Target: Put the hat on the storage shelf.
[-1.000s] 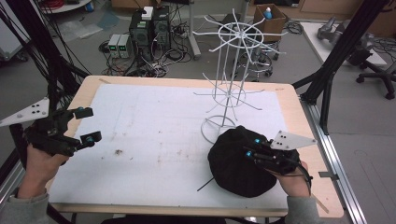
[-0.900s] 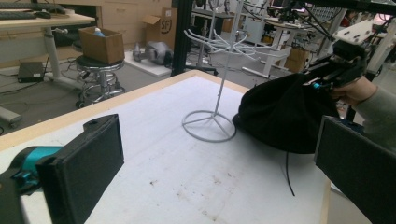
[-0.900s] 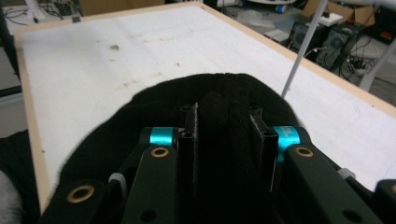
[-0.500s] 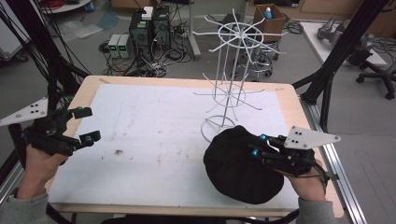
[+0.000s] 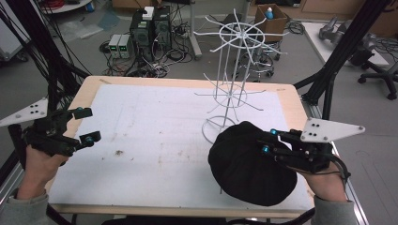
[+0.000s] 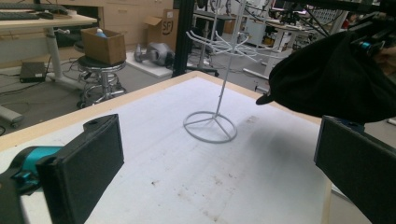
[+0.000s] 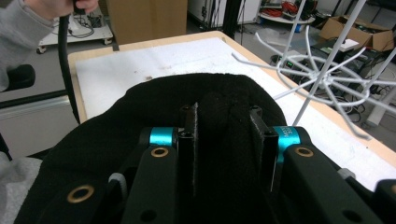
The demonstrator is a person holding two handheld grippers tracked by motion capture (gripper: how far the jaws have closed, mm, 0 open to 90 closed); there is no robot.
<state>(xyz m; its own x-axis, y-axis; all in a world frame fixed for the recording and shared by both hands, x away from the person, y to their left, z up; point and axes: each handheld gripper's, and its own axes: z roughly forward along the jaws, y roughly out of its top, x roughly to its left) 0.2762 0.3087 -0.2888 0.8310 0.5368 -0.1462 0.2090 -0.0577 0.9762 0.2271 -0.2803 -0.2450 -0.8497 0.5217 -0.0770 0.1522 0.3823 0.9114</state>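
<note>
A workshop floor strewn with cables and computer boxes lies behind a wooden surface (image 5: 291, 101) topped with one white mat (image 5: 155, 136). On it stands one white wire rack (image 5: 233, 84) with a ring base and spokes at two levels, possibly more, since the thin wires are hard to count from above. There is one black hat (image 5: 244, 164), and it hangs in the air above the near right corner of the mat, just in front of the rack's base; its shadow falls on the mat in the left gripper view. Two grippers are in use. The right gripper (image 5: 266, 143) has its fingers (image 7: 189, 135) closed on a fold of the hat's cloth, which bulges up between them in the right gripper view. The left gripper (image 5: 84, 125) is held at the left edge of the surface, well apart from the hat, its fingers (image 6: 84, 163) spread wide with nothing between them. Compared with a second ago, the hat has been lifted off the mat and now looks larger and nearer the camera, with the right hand (image 5: 328, 183) shifted toward the right edge; the left hand (image 5: 40, 161) has kept its place.
</note>
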